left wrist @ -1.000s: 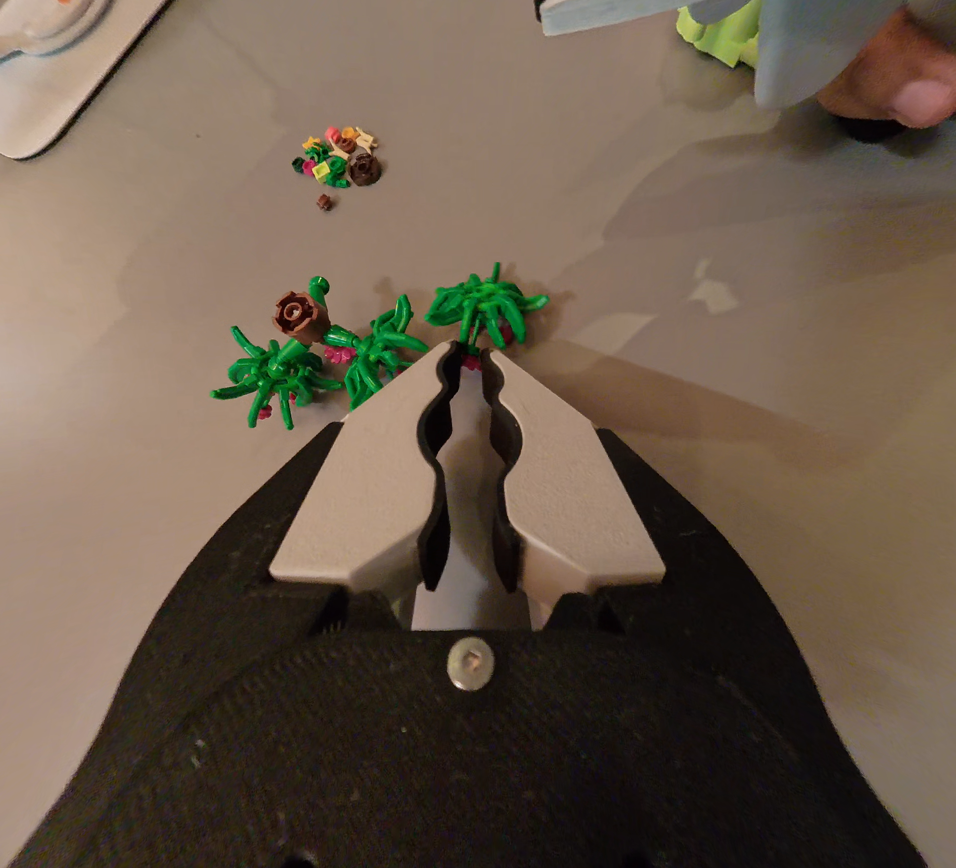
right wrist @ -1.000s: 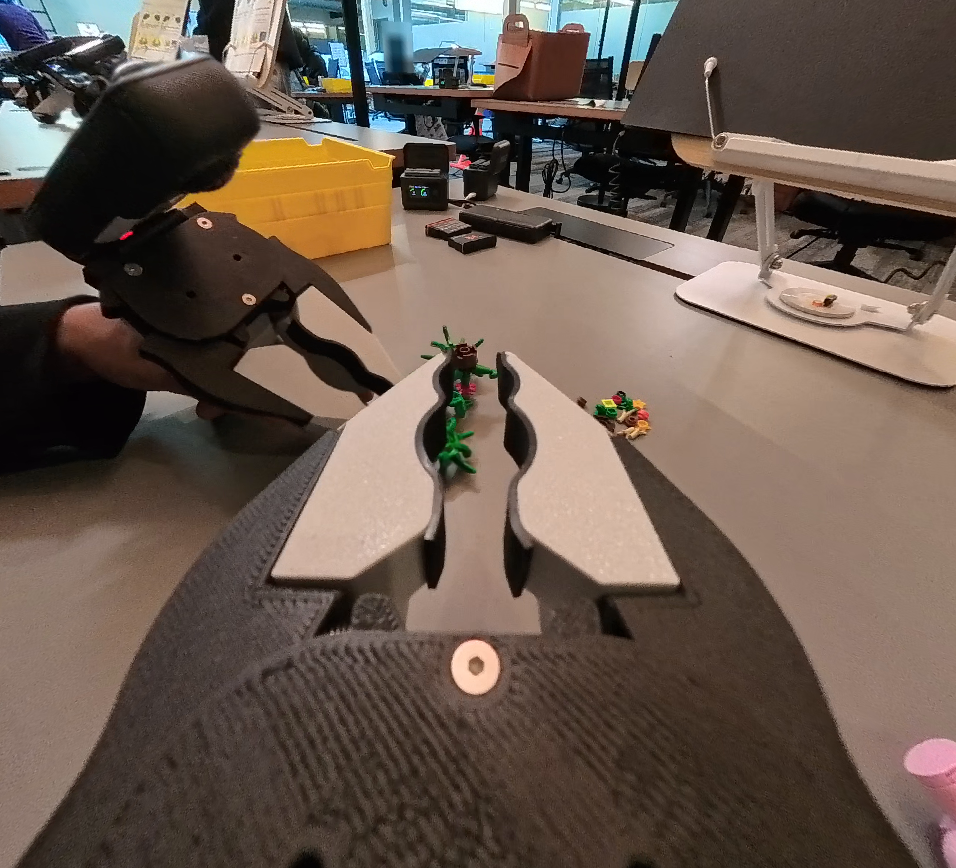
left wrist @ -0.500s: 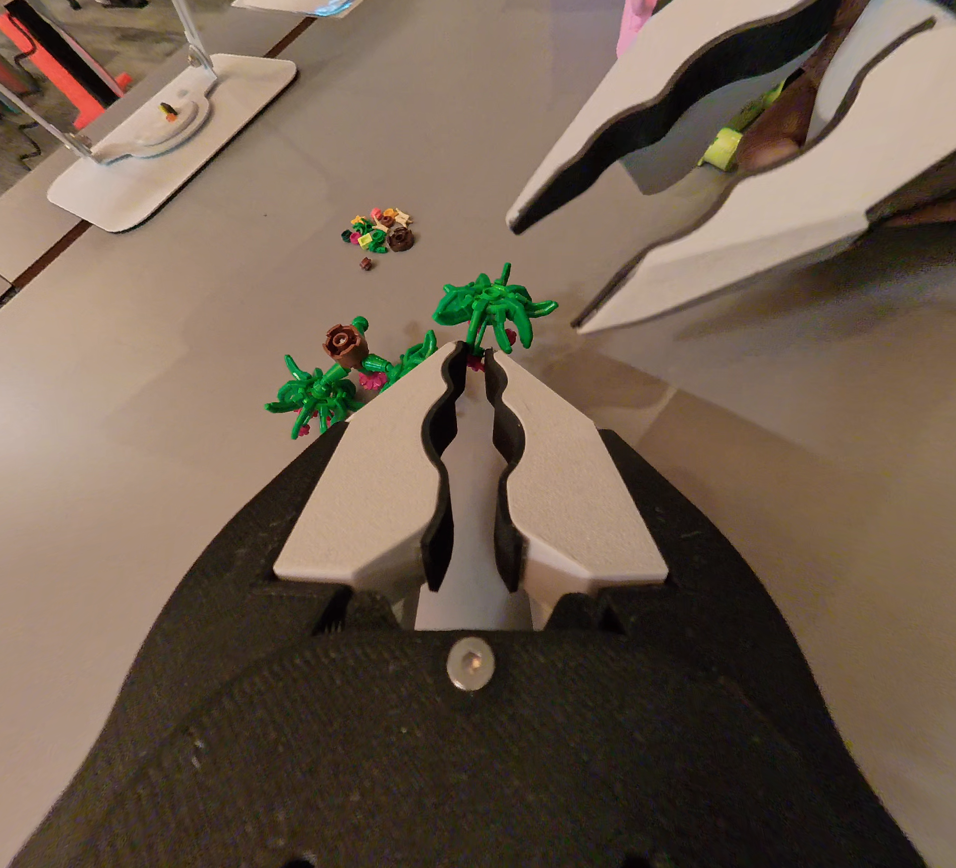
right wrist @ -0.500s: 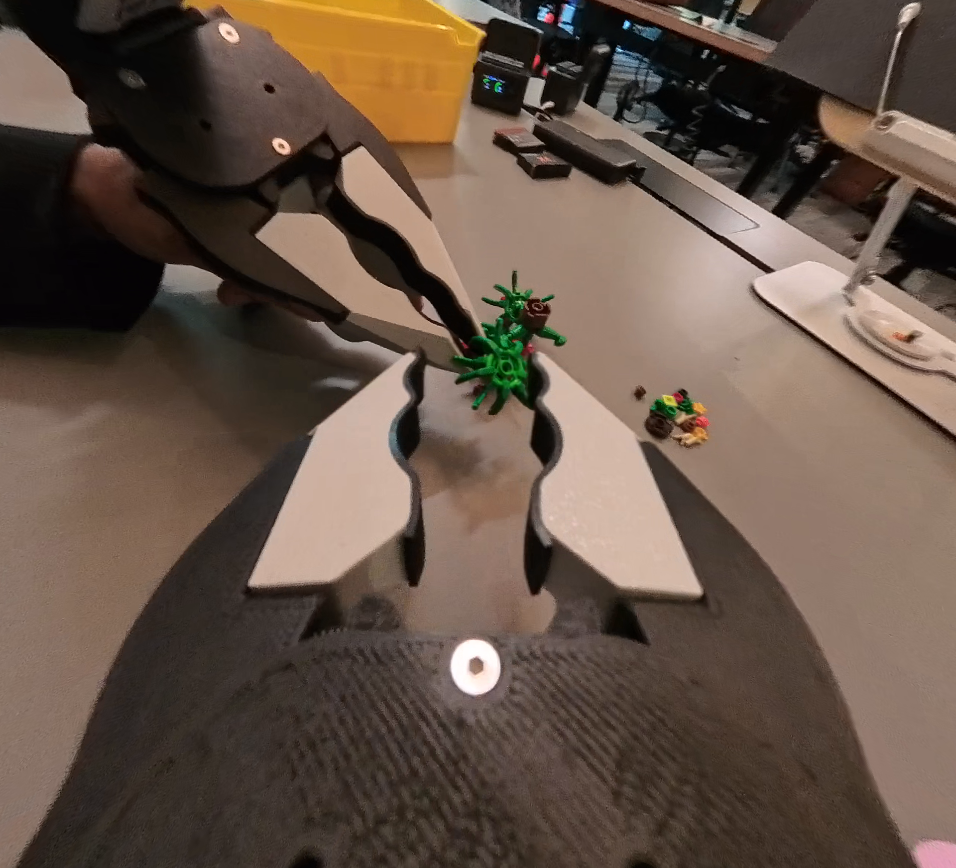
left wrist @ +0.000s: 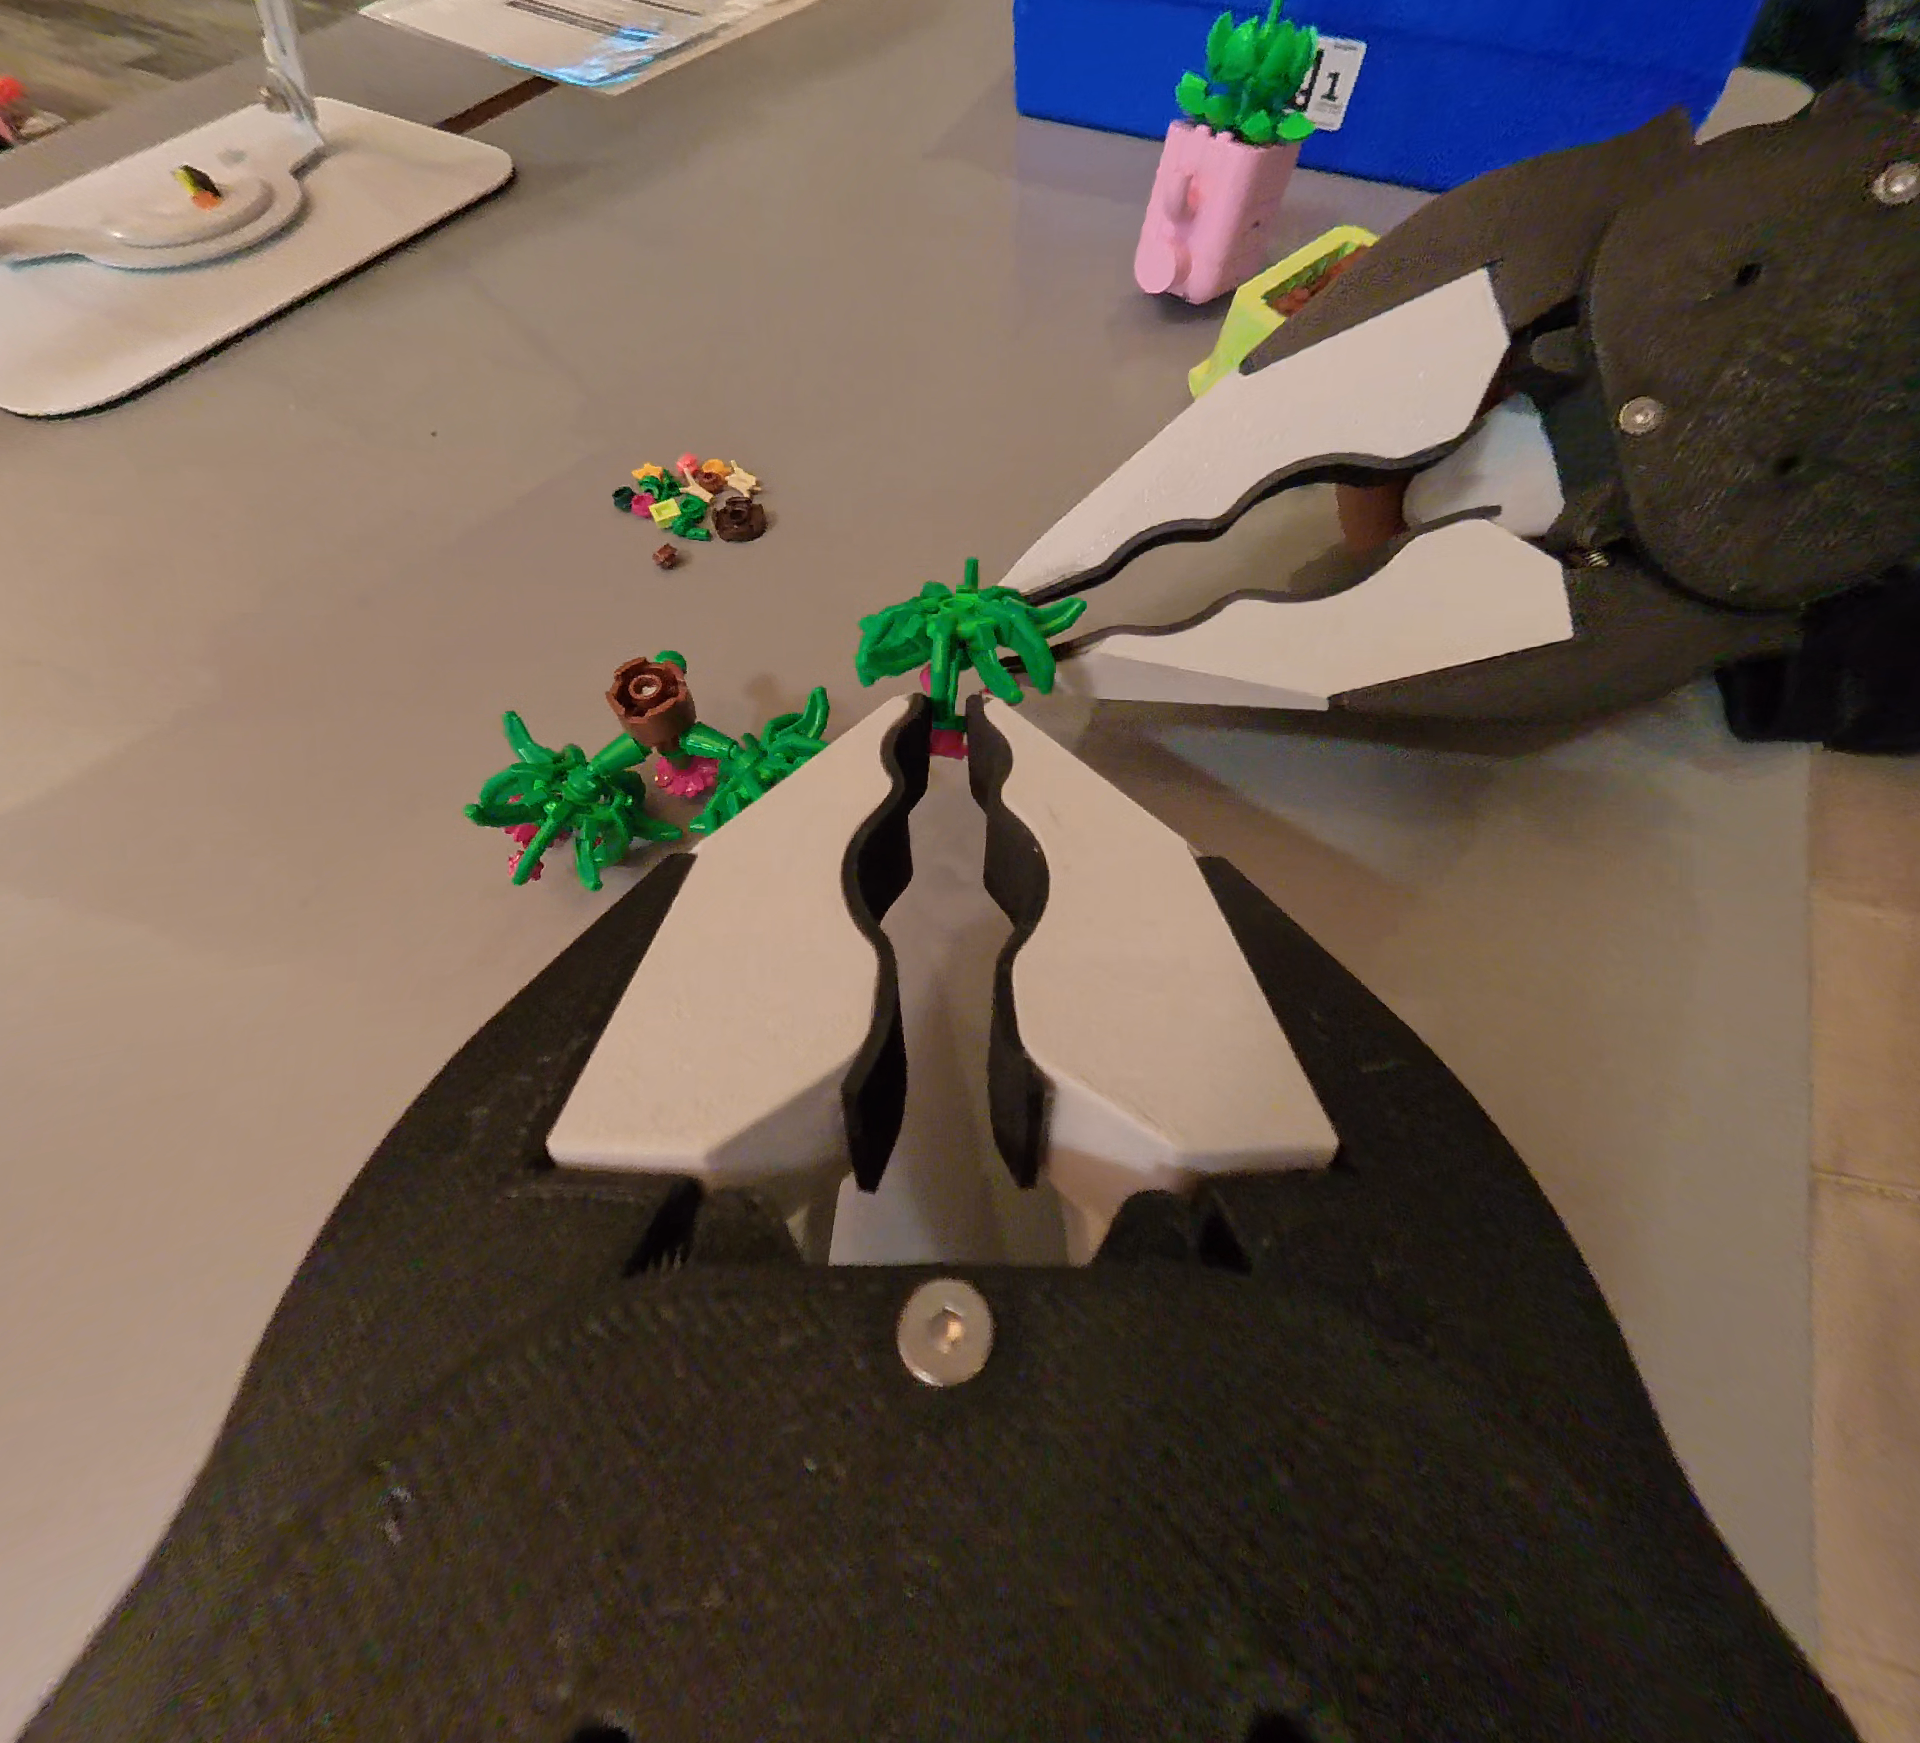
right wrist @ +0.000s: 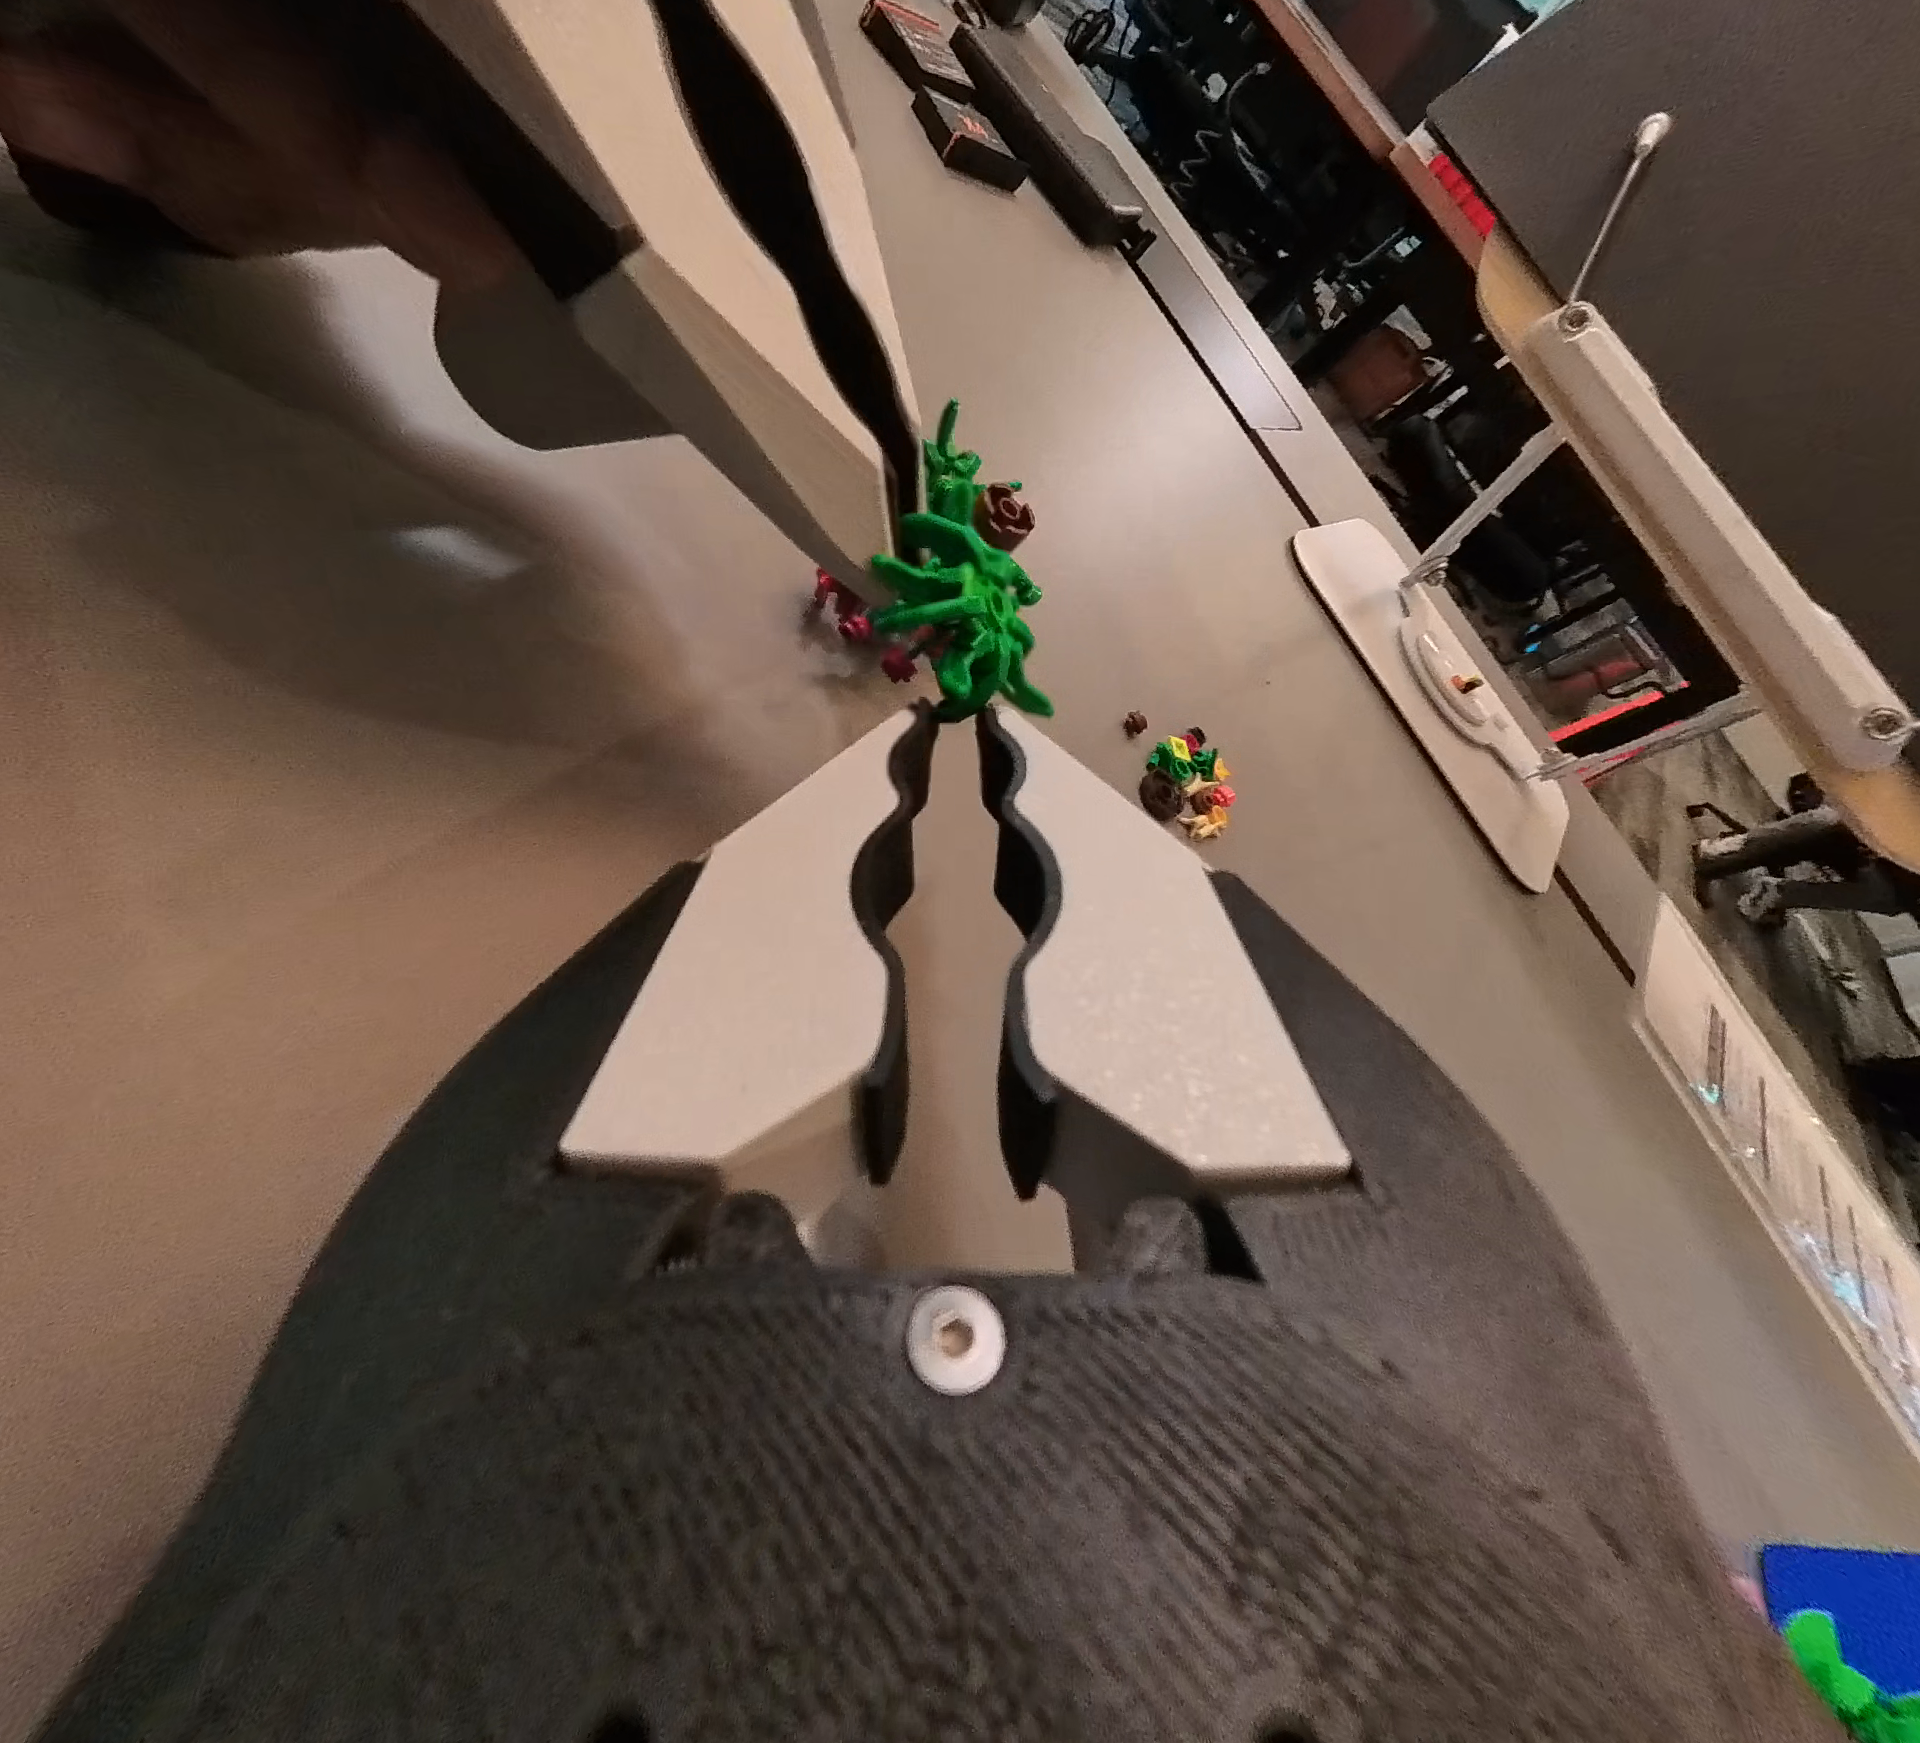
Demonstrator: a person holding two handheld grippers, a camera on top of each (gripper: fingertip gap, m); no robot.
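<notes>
Between the fingertips of the left gripper [left wrist: 945, 717], the thin green stem of a green plastic toy-brick leaf cluster [left wrist: 961, 628] is pinched, its jaws drawn nearly together on it just above the grey matte tabletop [left wrist: 312, 613]. At 2 o'clock from that cluster in the left wrist view, the right gripper [left wrist: 1049, 618] meets the same leaves; its tips stand nearly together at the leaf edge, but whether they grasp it cannot be told. Its own view sets the right gripper [right wrist: 951, 722] at 6 o'clock beneath the cluster [right wrist: 971, 613]. At 9 o'clock lie a brown toy-brick rosebud on a green stem [left wrist: 649, 696] and two further green leaf clusters with magenta blossoms [left wrist: 566, 794]. At 11 o'clock sits a small heap of mixed coloured toy-brick pieces [left wrist: 696, 498]. Farther out, at 1 o'clock, stand a pink toy-brick pot with a green plant [left wrist: 1216, 213] and a blue plastic bin [left wrist: 1455, 0]; at 10 o'clock, a white flat lamp base [left wrist: 249, 239].
</notes>
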